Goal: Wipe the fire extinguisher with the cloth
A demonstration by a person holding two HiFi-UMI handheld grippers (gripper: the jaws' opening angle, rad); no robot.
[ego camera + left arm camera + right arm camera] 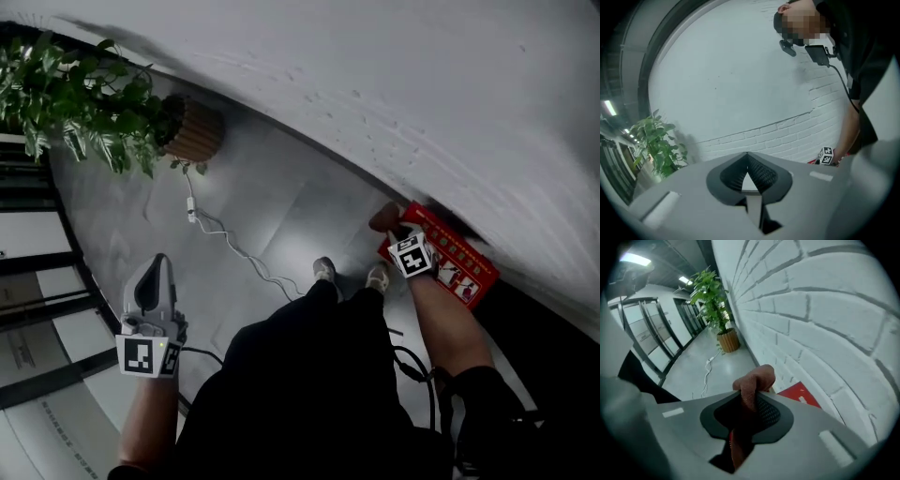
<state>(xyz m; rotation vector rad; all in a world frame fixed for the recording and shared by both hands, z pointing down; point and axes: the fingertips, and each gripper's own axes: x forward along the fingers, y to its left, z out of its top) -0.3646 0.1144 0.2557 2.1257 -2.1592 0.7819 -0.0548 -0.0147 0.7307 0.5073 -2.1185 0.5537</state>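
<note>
A red fire extinguisher box (454,262) with white print stands on the floor against the white brick wall, and its red top (800,393) also shows in the right gripper view. My right gripper (396,232) hangs just over its left end, shut on a reddish-brown cloth (383,217). The cloth (757,378) bunches out past the jaws of the right gripper (751,398). My left gripper (157,266) is far off at the lower left over bare floor. The left gripper (747,156) has its tips together with nothing between them.
A potted plant (82,92) in a ribbed pot (194,131) stands by the wall at the upper left. A white cable (234,249) trails across the grey floor towards my shoes (324,270). Glass doors (28,246) line the left side.
</note>
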